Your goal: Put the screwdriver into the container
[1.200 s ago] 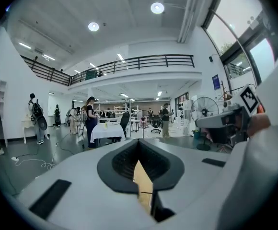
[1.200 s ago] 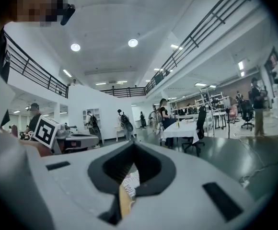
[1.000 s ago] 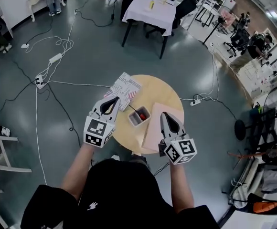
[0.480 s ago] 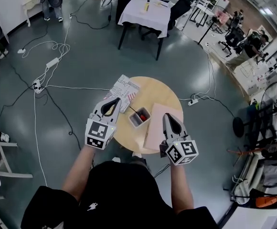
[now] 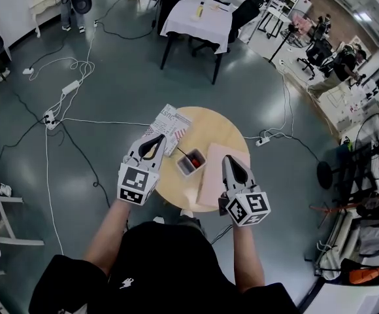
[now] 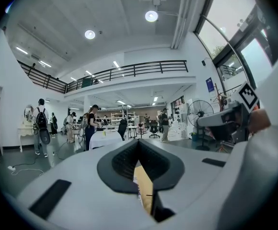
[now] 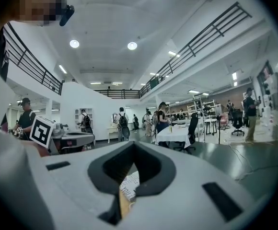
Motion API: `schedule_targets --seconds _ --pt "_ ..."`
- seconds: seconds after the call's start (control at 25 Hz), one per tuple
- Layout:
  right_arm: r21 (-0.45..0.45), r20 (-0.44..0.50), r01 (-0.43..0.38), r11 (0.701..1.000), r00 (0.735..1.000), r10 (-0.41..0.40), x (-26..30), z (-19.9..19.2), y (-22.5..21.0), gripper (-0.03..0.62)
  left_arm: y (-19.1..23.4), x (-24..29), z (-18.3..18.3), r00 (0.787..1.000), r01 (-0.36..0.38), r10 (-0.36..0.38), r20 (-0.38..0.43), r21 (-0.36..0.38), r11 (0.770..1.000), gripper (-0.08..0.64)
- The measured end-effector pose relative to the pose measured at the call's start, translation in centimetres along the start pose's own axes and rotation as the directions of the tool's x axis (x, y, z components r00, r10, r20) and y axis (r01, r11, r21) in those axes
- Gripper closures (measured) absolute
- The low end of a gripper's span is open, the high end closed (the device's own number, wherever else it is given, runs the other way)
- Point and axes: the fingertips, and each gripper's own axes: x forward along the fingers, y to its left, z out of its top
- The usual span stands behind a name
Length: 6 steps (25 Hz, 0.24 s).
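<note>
Both pairs of fingers were pressed together with nothing between them. The left gripper (image 5: pixel 155 138) hovered at the left edge of the table (image 5: pixel 210 124), its fingers (image 6: pixel 111 169) closed tip to tip beside a printed paper (image 5: pixel 171 122). The right gripper (image 5: pixel 230 159) hung over a pink sheet (image 5: pixel 209 175), its fingers (image 7: pixel 160 172) likewise closed and empty. The red-handled screwdriver (image 5: pixel 194 162) lay inside the white container (image 5: pixel 184 167) on the table, its dark shaft poking over the rim. The container sat between the two grippers, apart from both and touched by neither.
</note>
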Motion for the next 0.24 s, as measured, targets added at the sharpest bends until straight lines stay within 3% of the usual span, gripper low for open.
schedule_targets --seconds 0.24 --pt "-0.01 -0.011 0.004 1.0 1.0 -0.004 0.14 -0.32 -0.21 0.592 -0.08 0.15 -0.38 1.0 0.001 -0.001 -0.005 -0.011 1.0 0.558"
